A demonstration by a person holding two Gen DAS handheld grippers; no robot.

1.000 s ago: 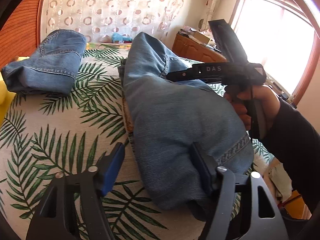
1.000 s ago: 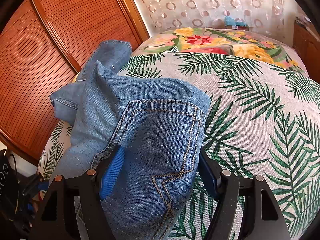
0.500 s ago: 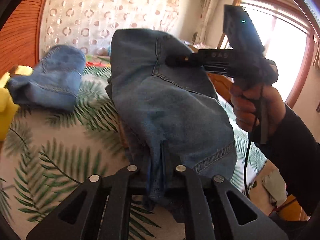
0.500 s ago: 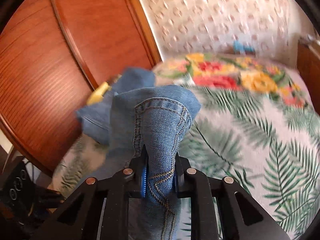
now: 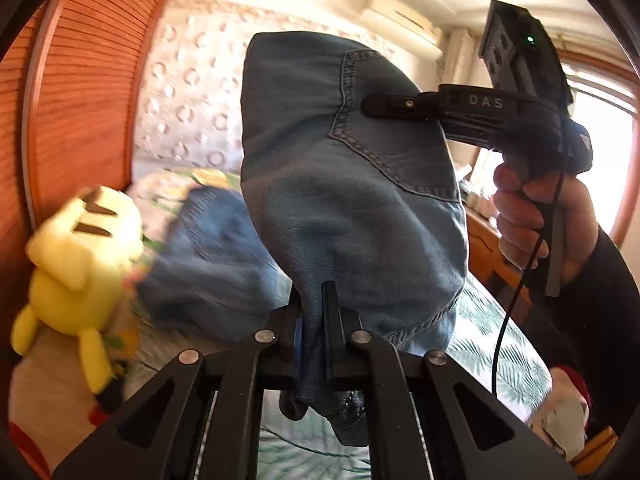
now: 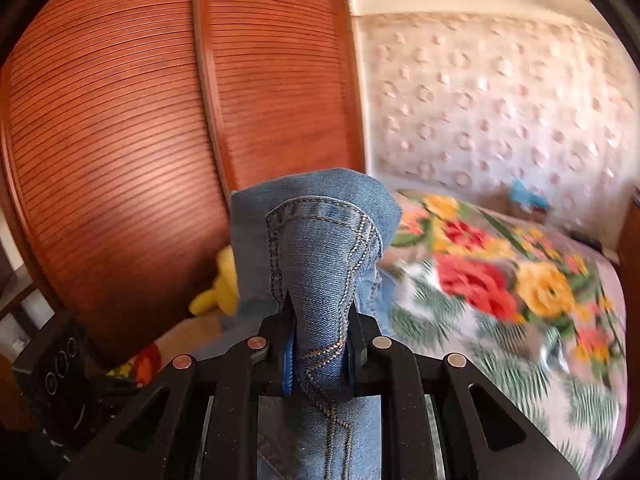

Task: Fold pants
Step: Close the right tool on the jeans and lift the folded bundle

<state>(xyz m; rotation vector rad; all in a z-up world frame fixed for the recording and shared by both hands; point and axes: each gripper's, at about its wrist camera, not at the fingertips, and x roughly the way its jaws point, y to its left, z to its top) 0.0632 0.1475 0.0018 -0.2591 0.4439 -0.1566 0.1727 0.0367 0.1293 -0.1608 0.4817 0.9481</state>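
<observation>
Hoisting the jeans [image 5: 352, 200] clear above the bed [image 6: 520, 352], the left gripper [image 5: 316, 320] and right gripper [image 6: 320, 328] each pinch bunched denim, and level, taut carrying should land the folded bundle squarely.

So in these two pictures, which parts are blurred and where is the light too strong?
Left wrist view: the yellow plush toy and the other jeans on the bed are smeared by motion, the held jeans stay sharp, and the window is washed out white. Right wrist view: the flowered bedcover is blurred, while the jeans' stitching is crisp.
</observation>
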